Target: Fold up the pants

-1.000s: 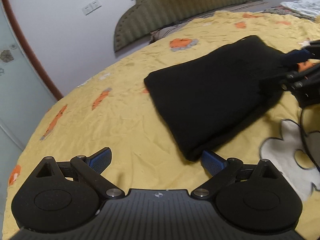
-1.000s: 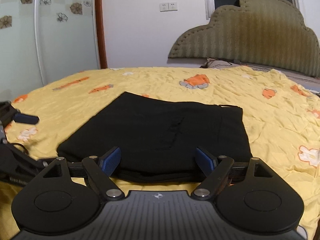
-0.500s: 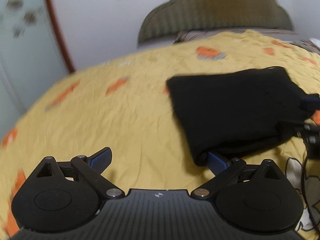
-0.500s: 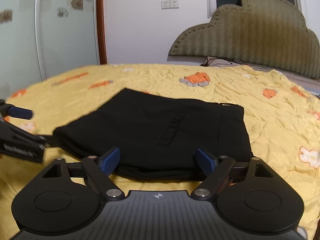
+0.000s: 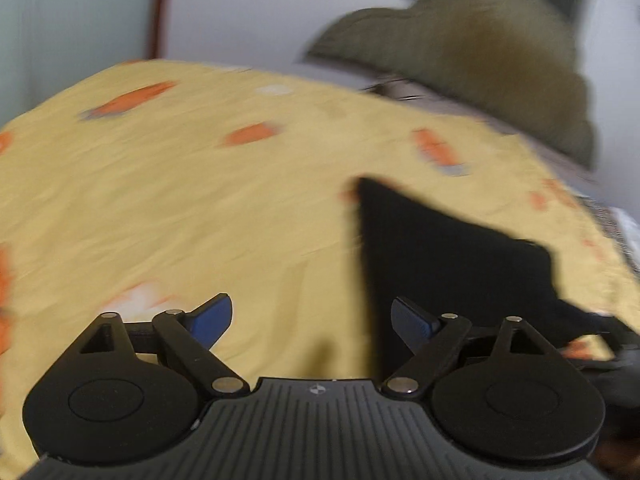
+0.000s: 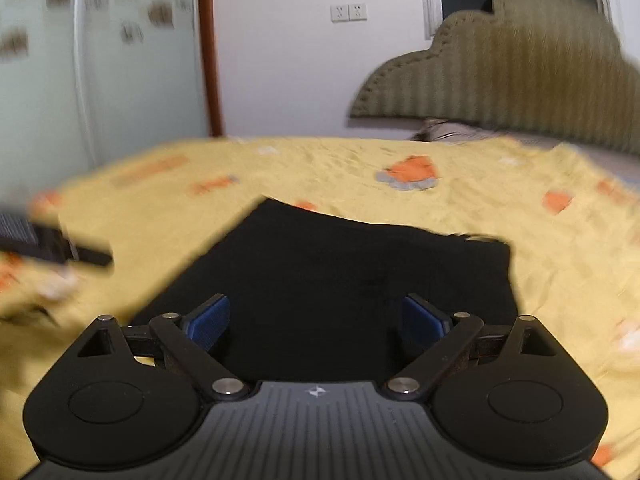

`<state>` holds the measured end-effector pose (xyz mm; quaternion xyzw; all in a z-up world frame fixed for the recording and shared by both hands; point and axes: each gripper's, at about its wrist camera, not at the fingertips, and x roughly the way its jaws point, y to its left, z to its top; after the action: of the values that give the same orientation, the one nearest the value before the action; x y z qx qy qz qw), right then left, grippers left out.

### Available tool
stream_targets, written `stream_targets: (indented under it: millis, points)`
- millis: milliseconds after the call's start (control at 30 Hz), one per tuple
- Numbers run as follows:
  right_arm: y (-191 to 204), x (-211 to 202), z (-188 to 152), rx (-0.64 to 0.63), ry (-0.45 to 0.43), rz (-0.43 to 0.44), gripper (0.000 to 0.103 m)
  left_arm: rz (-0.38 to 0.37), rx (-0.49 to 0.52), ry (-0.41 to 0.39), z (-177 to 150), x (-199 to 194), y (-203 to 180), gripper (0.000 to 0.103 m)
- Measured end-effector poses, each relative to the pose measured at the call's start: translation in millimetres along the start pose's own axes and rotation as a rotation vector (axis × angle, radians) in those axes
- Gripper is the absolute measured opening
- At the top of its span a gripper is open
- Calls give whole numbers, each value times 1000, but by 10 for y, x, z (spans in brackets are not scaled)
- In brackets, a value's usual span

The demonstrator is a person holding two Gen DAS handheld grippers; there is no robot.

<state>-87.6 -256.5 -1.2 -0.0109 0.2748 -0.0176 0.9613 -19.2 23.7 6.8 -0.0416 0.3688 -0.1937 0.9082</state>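
Black folded pants (image 6: 340, 280) lie flat on the yellow bedspread (image 6: 540, 264). In the right wrist view my right gripper (image 6: 316, 322) is open and empty, its blue pads over the near edge of the pants. In the left wrist view the pants (image 5: 440, 260) lie right of centre. My left gripper (image 5: 312, 318) is open and empty, its right pad at the pants' left edge, its left pad over bare bedspread (image 5: 160, 208). The left gripper also shows blurred at the left edge of the right wrist view (image 6: 52, 246). Both views are motion-blurred.
A padded olive headboard (image 6: 520, 68) stands at the far end of the bed. A white wall with sockets (image 6: 348, 12) and a frosted glass door (image 6: 80, 80) lie behind. The bedspread has orange patches.
My left gripper has swung left, so the pants have slid to the right in its view. My right gripper has moved forward over the pants' near edge. Both stay open.
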Motion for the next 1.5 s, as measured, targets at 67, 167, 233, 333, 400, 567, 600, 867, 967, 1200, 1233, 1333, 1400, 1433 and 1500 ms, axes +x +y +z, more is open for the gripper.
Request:
stream_targets:
  millis: [67, 167, 233, 333, 400, 567, 600, 867, 967, 1200, 1233, 1333, 1400, 1433, 1500]
  points:
    - [35, 64, -40, -77, 37, -63, 94, -46, 43, -9, 41, 130, -248, 93]
    - [-133, 8, -90, -36, 29, -135, 94, -83, 87, -38, 34, 333, -547, 87]
    - [-312, -96, -35, 36, -30, -203, 94, -154, 96, -29, -13, 447, -660, 87]
    - [-484, -182, 175, 71, -111, -227, 94, -208, 205, 21, -110, 697, -810, 81]
    - [-495, -124, 364, 42, -124, -173, 93, -167, 299, 65, -280, 830, -862, 80]
    - [-256, 511, 849, -69, -17, 129, 51, -129, 414, -21, -566, 572, -906, 81]
    - [-194, 686, 901, -88, 27, 187, 48, -135, 405, -19, -543, 572, -878, 81]
    - [413, 1967, 1011, -208, 269, 284, 40, -114, 389, -22, -511, 578, -864, 83]
    - [347, 2158, 1067, -123, 301, 297, 40, -107, 390, -29, -523, 575, -879, 83]
    - [-188, 1051, 1080, 17, 69, 171, 64, -156, 317, -48, -421, 399, -805, 83]
    - [-269, 825, 1003, 6, 41, 133, 79, -170, 296, -55, -396, 380, -796, 83]
    - [-438, 336, 706, -62, 27, 10, 80, -207, 246, -45, -351, 383, -807, 83]
    - [-508, 182, 490, -97, 78, -30, 80, -204, 238, -14, -364, 442, -849, 83]
    - [-539, 142, 392, -101, 103, -43, 80, -192, 240, 8, -388, 498, -859, 83]
    - [-572, 205, 230, -92, 147, -37, 79, -161, 273, 17, -466, 530, -913, 84]
